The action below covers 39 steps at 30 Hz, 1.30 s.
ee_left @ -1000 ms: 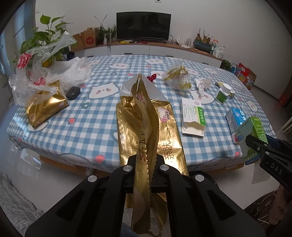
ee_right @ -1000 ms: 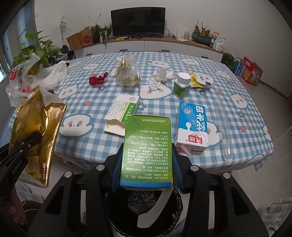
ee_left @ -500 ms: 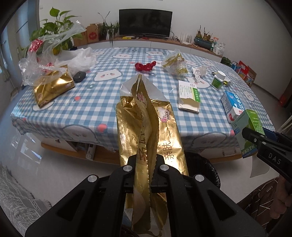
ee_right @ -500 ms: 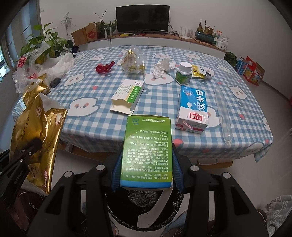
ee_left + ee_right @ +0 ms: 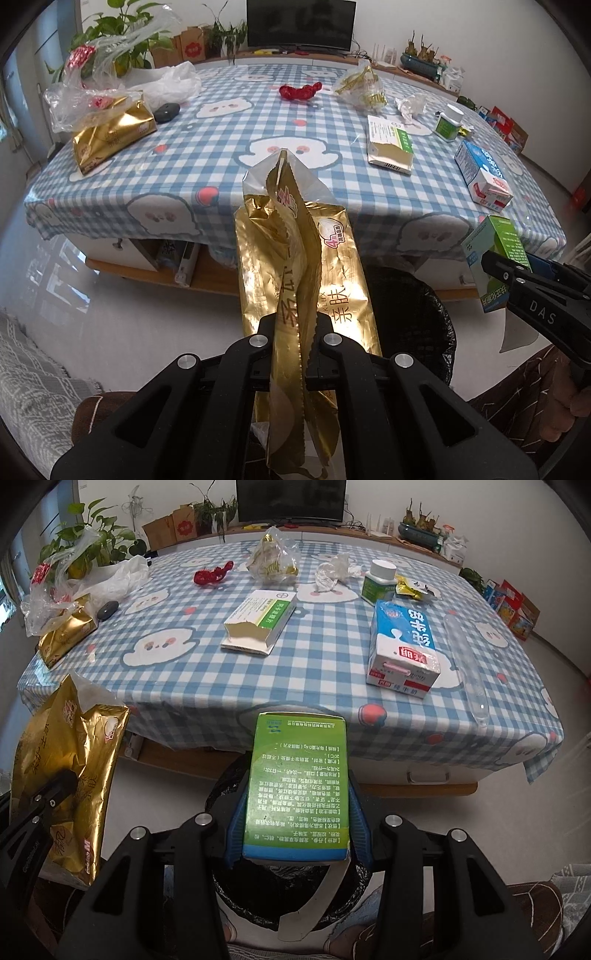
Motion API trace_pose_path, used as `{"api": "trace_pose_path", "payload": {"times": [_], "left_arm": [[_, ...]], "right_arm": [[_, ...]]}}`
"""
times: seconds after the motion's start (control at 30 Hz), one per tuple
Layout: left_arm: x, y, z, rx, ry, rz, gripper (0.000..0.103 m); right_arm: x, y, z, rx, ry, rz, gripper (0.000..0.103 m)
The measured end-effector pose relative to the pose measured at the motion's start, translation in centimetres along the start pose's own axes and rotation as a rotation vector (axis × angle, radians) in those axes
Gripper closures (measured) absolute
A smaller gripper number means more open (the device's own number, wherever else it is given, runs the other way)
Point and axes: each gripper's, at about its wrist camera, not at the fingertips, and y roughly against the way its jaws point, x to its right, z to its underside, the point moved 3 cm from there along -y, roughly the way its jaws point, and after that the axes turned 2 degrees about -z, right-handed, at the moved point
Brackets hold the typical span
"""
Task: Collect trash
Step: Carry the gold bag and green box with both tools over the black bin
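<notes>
Left wrist view: my left gripper (image 5: 291, 328) is clamped tight on the gold wrapper (image 5: 295, 266), pinching its crimped middle seam; the wrapper stands up between the fingers and hangs below them. It's off the table (image 5: 229, 147), in the air in front of the near edge. Just right of it, on the floor, I see the black-lined trash bin (image 5: 417, 317). At the right edge my right gripper (image 5: 517, 280) holds the green box (image 5: 495, 254), also off the table. Still on the checked cloth: a second gold pack (image 5: 110, 136) under clear plastic far left, a red wrapper (image 5: 299, 91), an open medicine carton (image 5: 389, 144), a milk carton (image 5: 482, 173).

Right wrist view: right gripper (image 5: 295, 834) is closed on the green box (image 5: 299, 782), blue pads pressing both its sides. The box sits directly over the bin (image 5: 258, 897) opening, a white flap dangling from its lower end into the bin mouth. The gold wrapper (image 5: 70, 775) is at left in the left gripper (image 5: 48, 790), beside the bin, not over it. On the table (image 5: 314, 672): medicine carton (image 5: 262, 622), milk carton (image 5: 404, 646), a white-capped bottle (image 5: 378, 581), a crumpled tissue (image 5: 332, 574).
</notes>
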Motion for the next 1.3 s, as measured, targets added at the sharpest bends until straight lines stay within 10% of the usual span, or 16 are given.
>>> {"api": "trace_pose_path", "payload": {"times": [1.3], "left_arm": [[2.0, -10.8, 5.0, -0.211, -0.016, -0.135, 0.102]], "right_arm": [[-0.4, -12.4, 7.0, -0.189, -0.024, -0.014, 0.059]]}}
